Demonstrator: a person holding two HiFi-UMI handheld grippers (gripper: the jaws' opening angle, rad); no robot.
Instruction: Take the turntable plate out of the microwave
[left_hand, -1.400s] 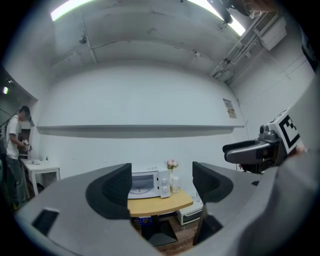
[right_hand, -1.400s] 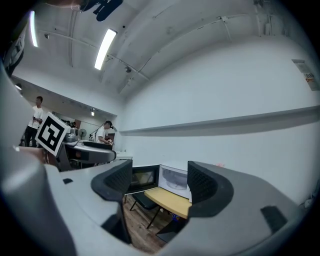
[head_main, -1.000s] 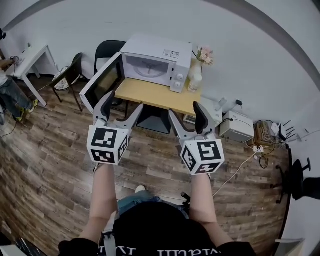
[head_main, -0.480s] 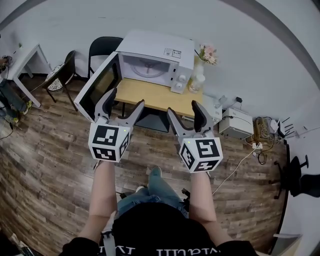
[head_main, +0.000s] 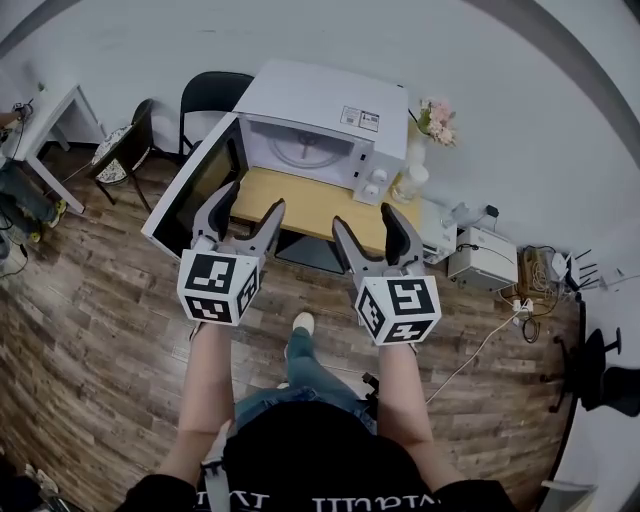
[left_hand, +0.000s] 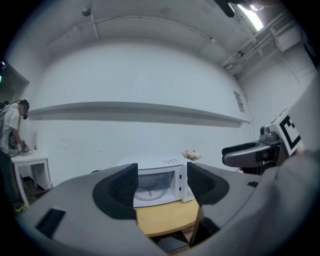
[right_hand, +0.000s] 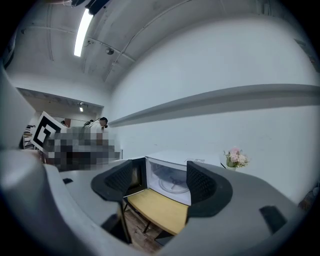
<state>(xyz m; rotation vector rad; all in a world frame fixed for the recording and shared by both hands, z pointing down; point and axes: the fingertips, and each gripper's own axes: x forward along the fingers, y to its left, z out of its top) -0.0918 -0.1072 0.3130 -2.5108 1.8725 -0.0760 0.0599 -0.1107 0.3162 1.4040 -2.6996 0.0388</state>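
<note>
Approach step: left gripper (head_main: 252, 200) wide, closing on nothing, right gripper (head_main: 366, 218) wide and empty, both short of open white box microwave (head_main: 322, 98); round glass turntable plate (head_main: 300, 150) inside, next reach in.

We count one microwave (head_main: 322, 118), one turntable plate (head_main: 300, 149) inside it, and one wooden counter (head_main: 305, 203). One vase of pink flowers (head_main: 414, 165), there it is. Two dark chairs (head_main: 208, 98) (head_main: 133, 142) off to the side, and we make it one pale box (head_main: 482, 260) down low.
</note>
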